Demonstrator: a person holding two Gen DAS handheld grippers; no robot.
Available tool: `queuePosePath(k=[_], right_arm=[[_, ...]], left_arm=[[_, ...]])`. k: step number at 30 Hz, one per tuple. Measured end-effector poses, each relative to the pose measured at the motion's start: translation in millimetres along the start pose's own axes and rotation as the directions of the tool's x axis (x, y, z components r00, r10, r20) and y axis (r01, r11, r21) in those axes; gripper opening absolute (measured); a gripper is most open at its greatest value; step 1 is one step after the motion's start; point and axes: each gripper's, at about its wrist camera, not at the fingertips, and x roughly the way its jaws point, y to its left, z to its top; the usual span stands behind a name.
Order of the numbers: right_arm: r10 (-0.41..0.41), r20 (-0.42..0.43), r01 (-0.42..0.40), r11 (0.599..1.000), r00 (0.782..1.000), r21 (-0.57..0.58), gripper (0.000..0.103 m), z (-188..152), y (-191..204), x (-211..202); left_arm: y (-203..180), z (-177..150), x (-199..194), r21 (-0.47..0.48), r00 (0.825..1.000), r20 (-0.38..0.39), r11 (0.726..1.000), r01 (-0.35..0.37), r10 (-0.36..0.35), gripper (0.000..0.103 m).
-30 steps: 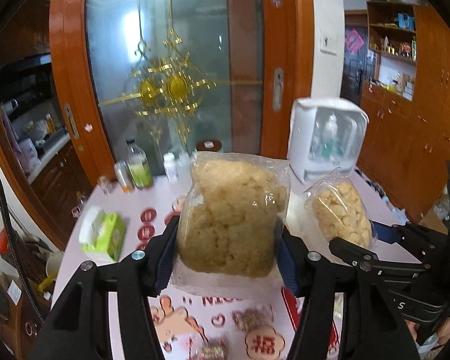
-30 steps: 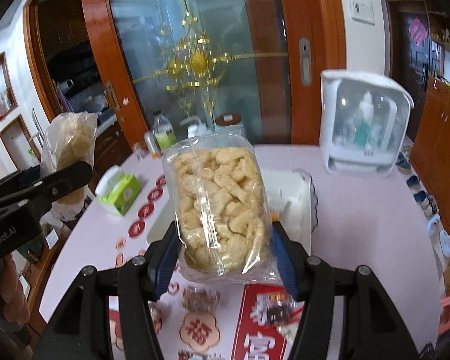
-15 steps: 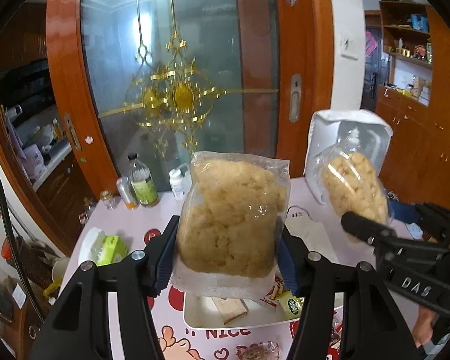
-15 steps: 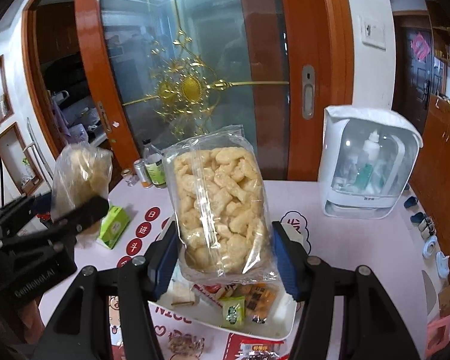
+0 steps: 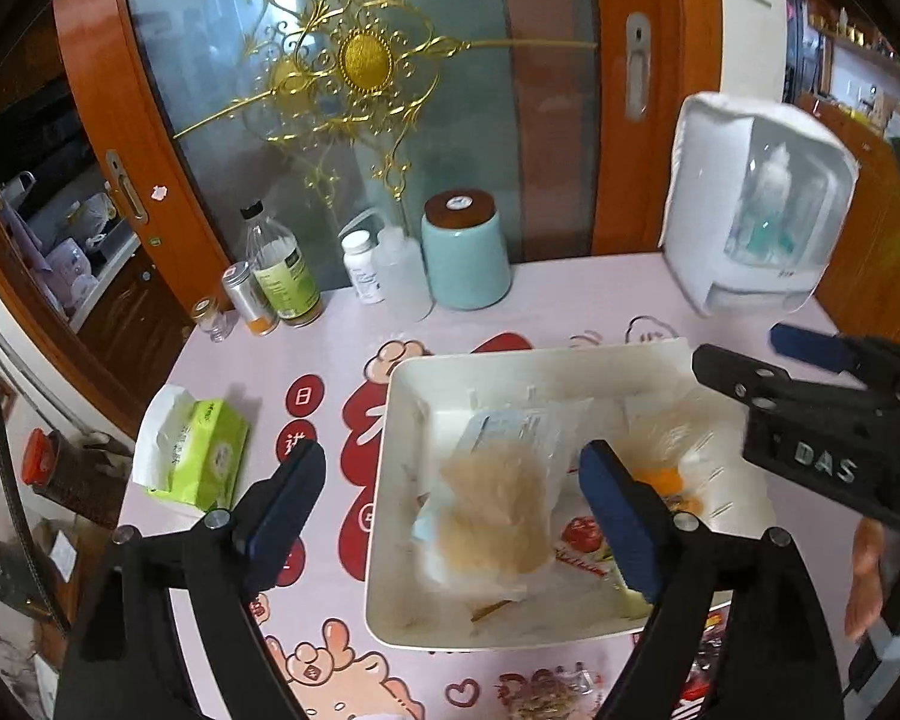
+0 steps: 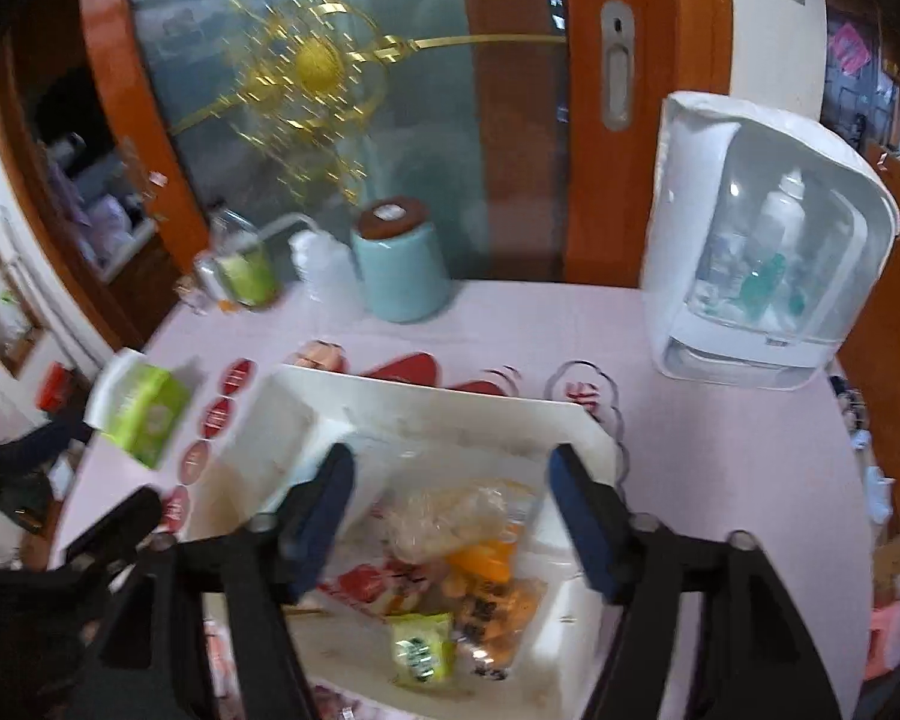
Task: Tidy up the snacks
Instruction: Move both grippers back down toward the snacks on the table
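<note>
A white tray stands on the pink patterned table. My left gripper is open and empty above the tray; a clear bag of beige puffed snack lies blurred in the tray below it. My right gripper is open and empty over the same tray; a clear bag of pale snack pieces lies in the tray on several small packets, among them a green packet. The right gripper also shows at the right of the left wrist view.
A teal canister, bottles and a white jar stand at the table's back by the glass door. A green tissue pack lies left of the tray. A white cabinet box stands back right. Loose snack packets lie near the front edge.
Both grippers have opened and let go of their snack bags, which now lie in the tray. Both grippers have tilted down over the tray.
</note>
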Motion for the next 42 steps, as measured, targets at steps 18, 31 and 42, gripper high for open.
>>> queuePosePath(k=[18, 31, 42], right_arm=[[0.054, 0.020, -0.055, 0.998, 0.998, 0.040, 0.075, -17, -2, -34], [0.058, 0.006, -0.058, 0.998, 0.998, 0.000, 0.076, -79, 28, -87], [0.066, -0.091, -0.071, 0.996, 0.994, -0.047, 0.076, -158, 44, -96]], left_arm=[[22, -15, -33, -0.013, 0.999, 0.031, 1.000, 0.008, -0.008, 0.086], [34, -48, -77, 0.012, 0.998, 0.050, 0.999, 0.043, -0.043, 0.086], [37, -116, -77, 0.058, 0.998, -0.048, 0.997, 0.047, -0.044, 0.086]])
